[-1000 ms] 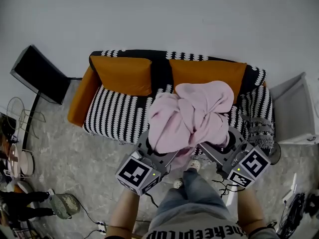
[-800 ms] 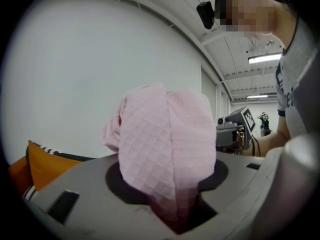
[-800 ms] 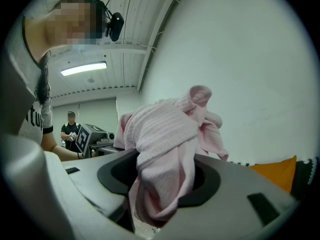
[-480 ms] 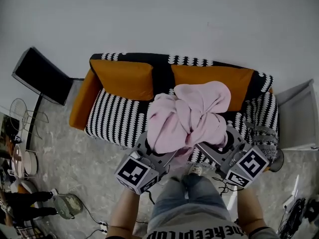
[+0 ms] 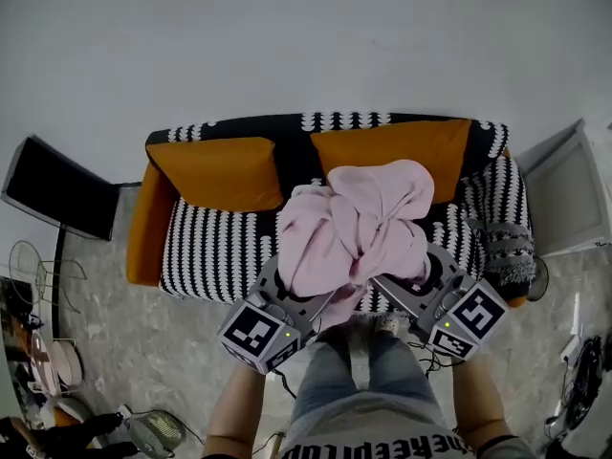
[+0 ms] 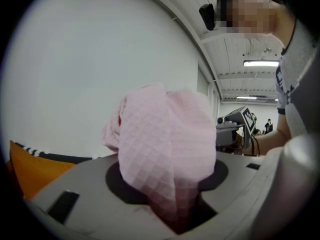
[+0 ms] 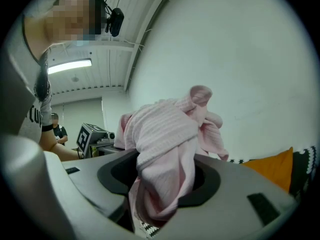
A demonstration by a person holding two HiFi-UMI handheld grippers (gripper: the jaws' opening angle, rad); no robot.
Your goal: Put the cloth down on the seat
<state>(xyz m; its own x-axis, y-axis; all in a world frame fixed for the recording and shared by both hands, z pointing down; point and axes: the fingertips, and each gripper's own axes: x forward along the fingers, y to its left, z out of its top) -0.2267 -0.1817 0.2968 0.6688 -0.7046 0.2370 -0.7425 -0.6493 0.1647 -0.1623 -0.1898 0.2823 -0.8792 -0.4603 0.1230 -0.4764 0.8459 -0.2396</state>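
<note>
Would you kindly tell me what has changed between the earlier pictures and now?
The person has stepped up to the sofa, carrying the pink cloth forward in both claws, so it now hangs further over the striped seat. Nothing was taken hold of or let go: the left claw and right claw stay shut on the bunched cloth, and the orange cushions lie as before.

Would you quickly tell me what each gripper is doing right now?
Left gripper: closed on the pink cloth.
Right gripper: closed on the same cloth.
</note>
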